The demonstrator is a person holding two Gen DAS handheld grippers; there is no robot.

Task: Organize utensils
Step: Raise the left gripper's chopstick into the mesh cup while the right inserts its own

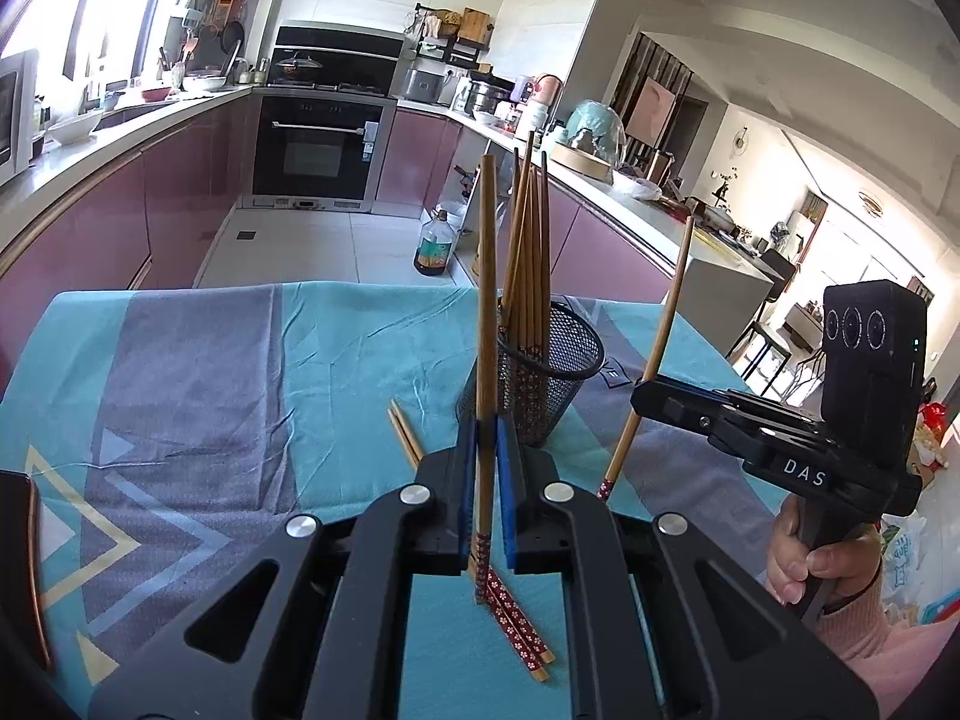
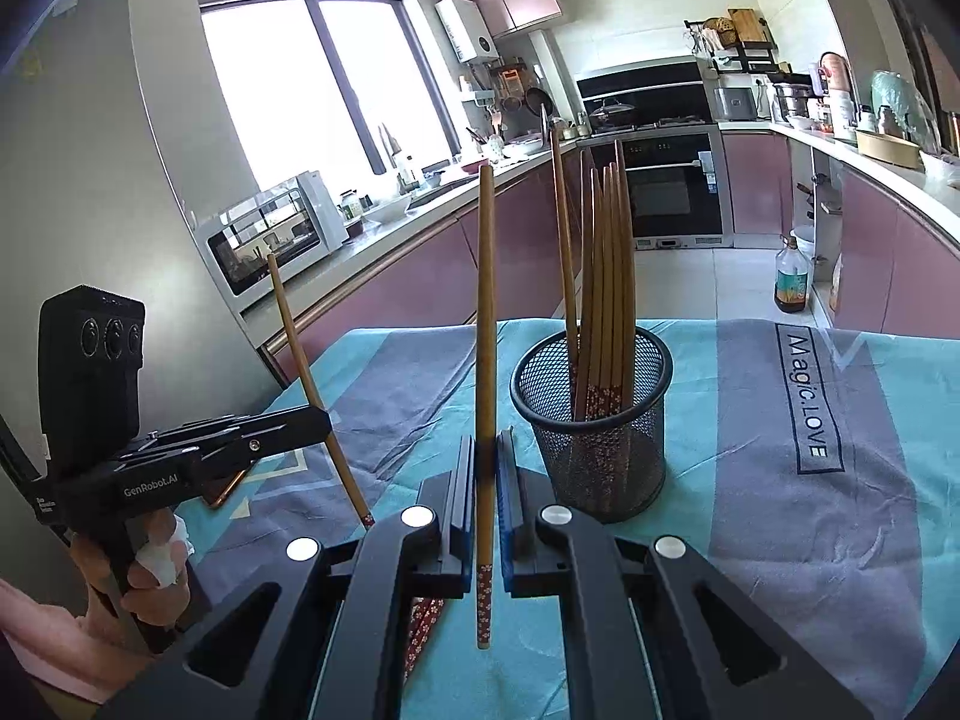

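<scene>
**Both claws loaded, chopsticks raised short of the holder**

Left claw (image 1: 486, 468) was clamped on a single brown bamboo chopstick with a red flower-patterned butt (image 1: 487, 324), which stood nearly upright between the blue pads, patterned end down. Right claw (image 2: 487, 480) was likewise closed on a second chopstick of the same kind (image 2: 486, 360), also near vertical and patterned end down.

Landmark: the black wire-mesh cylindrical holder (image 2: 591, 420), standing on the teal and grey patterned cloth (image 2: 780, 480) and already carrying a bundle of matching chopsticks (image 2: 606, 300), patterned ends down, leaning against its rim.

Step in hand, as judged: carrying, with both sticks gripped and off the cloth, neither yet over the holder's mouth. In the right wrist view the right-hand stick stood just left of the holder and nearer the camera; the left-hand stick stood well to the left of it.

At least two loose chopsticks (image 1: 516, 618) remained on the cloth, nearer the camera than the holder, under the left claw.

Next move, as judged: bring each stick over the holder's opening, clear of the tall leaning bundle, lower, and release. Two claws at one narrow mouth argues for going one at a time.

Pose: both claws pointed forward and moderately downward. Each handle was gripped from below by a hand (image 1: 822, 564), pink sleeve at the wrist.
</scene>
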